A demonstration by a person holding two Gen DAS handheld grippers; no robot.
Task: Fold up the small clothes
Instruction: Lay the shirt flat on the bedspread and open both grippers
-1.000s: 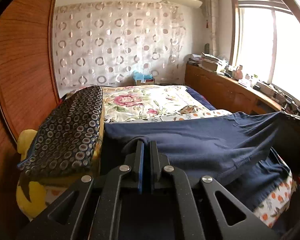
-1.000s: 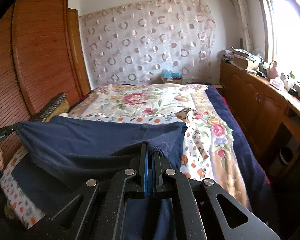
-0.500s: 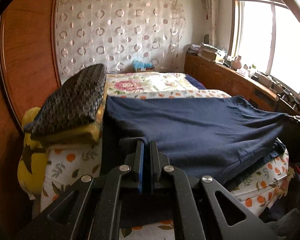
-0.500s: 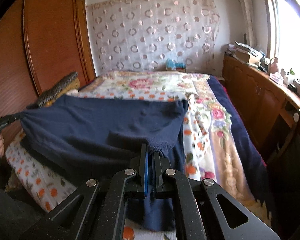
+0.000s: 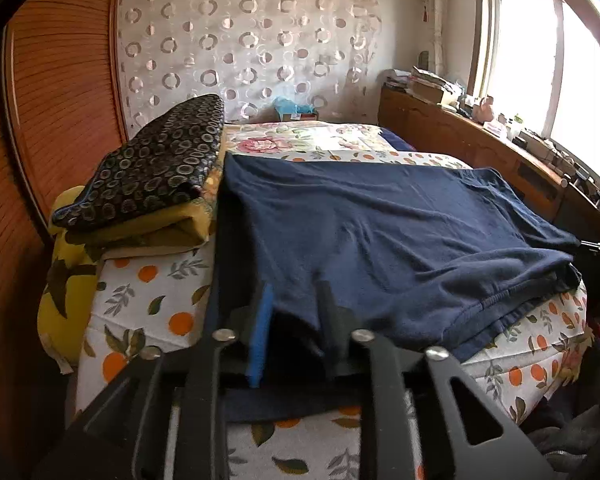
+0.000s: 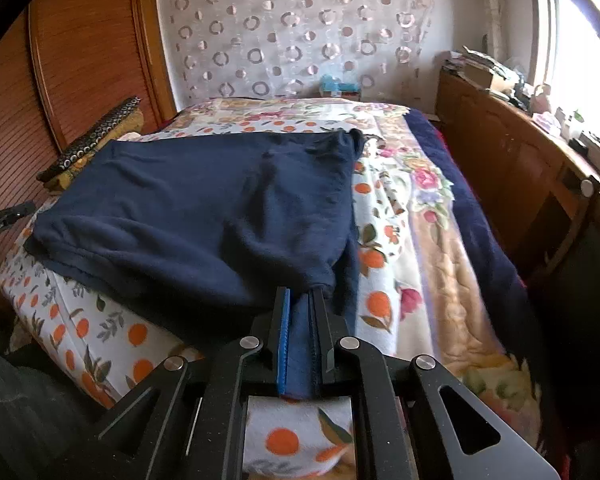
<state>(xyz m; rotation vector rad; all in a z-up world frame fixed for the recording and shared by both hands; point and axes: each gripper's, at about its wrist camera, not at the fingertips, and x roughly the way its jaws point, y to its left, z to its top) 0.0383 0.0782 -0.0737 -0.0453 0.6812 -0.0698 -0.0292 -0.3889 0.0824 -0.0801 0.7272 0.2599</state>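
At the left a pillow [image 5: 152, 164] sits stacked on a yellow blanket [image 5: 148, 232], out of the folding area. One navy garment [image 5: 380, 232] lies spread on the bed [image 5: 148, 304], doubled over, so it seems laid down to set a fold. The left gripper [image 5: 294, 320] has just been opening; its jaws stand apart with the near corner loose between them. The right gripper [image 6: 300, 320] has also just been opening, its jaws slightly parted around the other corner. Two grippers, one garment.

One navy garment [image 5: 380, 232], two grippers [image 5: 296, 312], one dark circle-patterned folded cloth [image 5: 152, 168], one bed [image 6: 432, 240]
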